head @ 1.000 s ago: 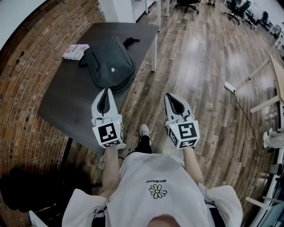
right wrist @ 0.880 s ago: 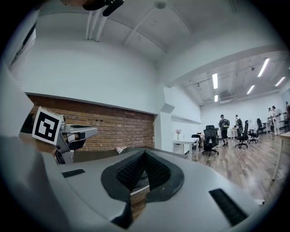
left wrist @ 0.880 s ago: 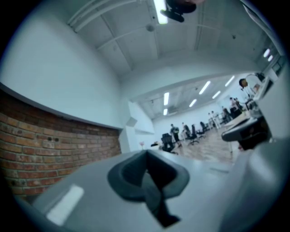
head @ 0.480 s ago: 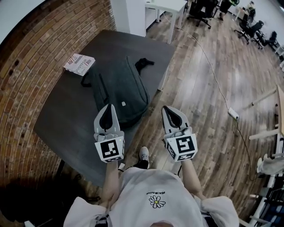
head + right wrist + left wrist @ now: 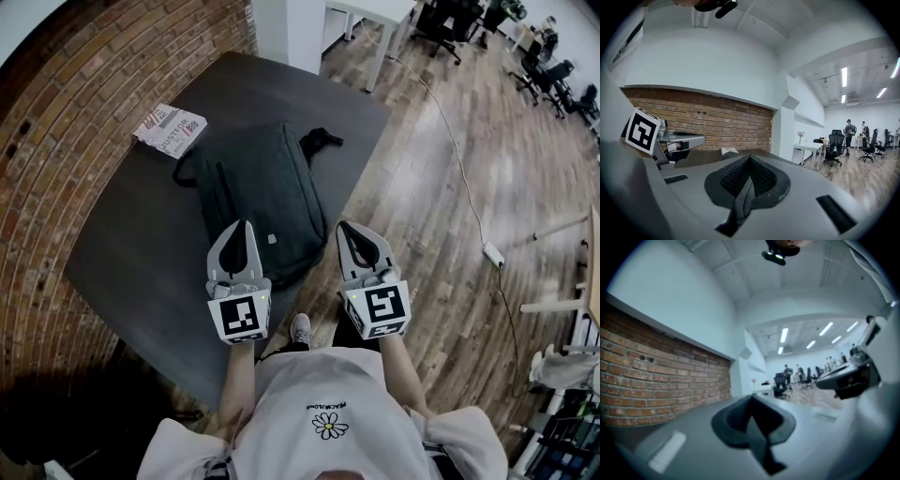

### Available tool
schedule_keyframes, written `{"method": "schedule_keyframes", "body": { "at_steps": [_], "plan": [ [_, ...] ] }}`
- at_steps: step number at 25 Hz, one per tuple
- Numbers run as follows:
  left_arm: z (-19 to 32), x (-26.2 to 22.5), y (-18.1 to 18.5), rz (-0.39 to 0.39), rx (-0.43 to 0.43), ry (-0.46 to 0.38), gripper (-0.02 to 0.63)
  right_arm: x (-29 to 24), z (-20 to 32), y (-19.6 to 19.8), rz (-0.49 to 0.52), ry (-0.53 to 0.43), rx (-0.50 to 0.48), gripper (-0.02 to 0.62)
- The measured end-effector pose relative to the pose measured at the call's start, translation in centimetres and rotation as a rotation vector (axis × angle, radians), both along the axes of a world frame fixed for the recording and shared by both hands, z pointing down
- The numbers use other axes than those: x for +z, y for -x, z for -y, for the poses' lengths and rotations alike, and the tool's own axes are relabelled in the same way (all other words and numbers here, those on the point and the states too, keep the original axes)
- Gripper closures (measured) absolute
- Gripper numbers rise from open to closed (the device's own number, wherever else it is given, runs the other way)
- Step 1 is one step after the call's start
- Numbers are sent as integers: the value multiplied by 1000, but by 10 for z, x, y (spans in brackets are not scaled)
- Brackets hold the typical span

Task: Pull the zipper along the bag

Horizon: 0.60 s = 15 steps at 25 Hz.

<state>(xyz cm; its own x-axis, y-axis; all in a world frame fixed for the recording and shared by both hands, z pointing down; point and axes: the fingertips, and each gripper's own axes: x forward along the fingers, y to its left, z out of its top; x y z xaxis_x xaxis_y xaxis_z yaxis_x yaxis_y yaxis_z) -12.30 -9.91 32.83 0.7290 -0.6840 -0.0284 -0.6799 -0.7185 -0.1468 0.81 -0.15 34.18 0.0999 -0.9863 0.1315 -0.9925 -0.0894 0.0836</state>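
A dark grey bag [image 5: 262, 192] lies flat on the dark table [image 5: 141, 244], its handle end toward the brick wall and a black strap [image 5: 321, 141] at its far corner. My left gripper [image 5: 246, 225] hovers over the bag's near end, jaws shut with nothing between them. Just past the table's right edge, above the wooden floor, my right gripper [image 5: 342, 228] is also shut and empty. In the left gripper view the shut jaws [image 5: 751, 398] point level along the table toward the office. The right gripper view shows its shut jaws [image 5: 750, 159] and the left gripper [image 5: 670, 140] beside it.
A small printed booklet [image 5: 171, 128] lies on the table near the brick wall [image 5: 56, 122]. A white desk [image 5: 380, 19] and office chairs [image 5: 450, 19] stand beyond the table. A cable with a power strip [image 5: 492, 253] runs across the wooden floor at the right.
The view has moved closer over the table. The bag now lies nearer to both grippers, and my left gripper has come above the bag's near end. Both stay shut.
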Motion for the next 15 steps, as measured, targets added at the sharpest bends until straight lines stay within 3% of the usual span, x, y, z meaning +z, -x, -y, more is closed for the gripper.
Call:
{"method": "schedule_keyframes", "body": {
  "at_steps": [5, 15],
  "plan": [
    [10, 4, -12, 42, -43, -9, 606, 7, 31, -20, 0, 7, -73, 594],
    [48, 30, -48, 114, -220, 40, 607, 23, 95, -68, -9, 57, -278, 594]
  ]
}}
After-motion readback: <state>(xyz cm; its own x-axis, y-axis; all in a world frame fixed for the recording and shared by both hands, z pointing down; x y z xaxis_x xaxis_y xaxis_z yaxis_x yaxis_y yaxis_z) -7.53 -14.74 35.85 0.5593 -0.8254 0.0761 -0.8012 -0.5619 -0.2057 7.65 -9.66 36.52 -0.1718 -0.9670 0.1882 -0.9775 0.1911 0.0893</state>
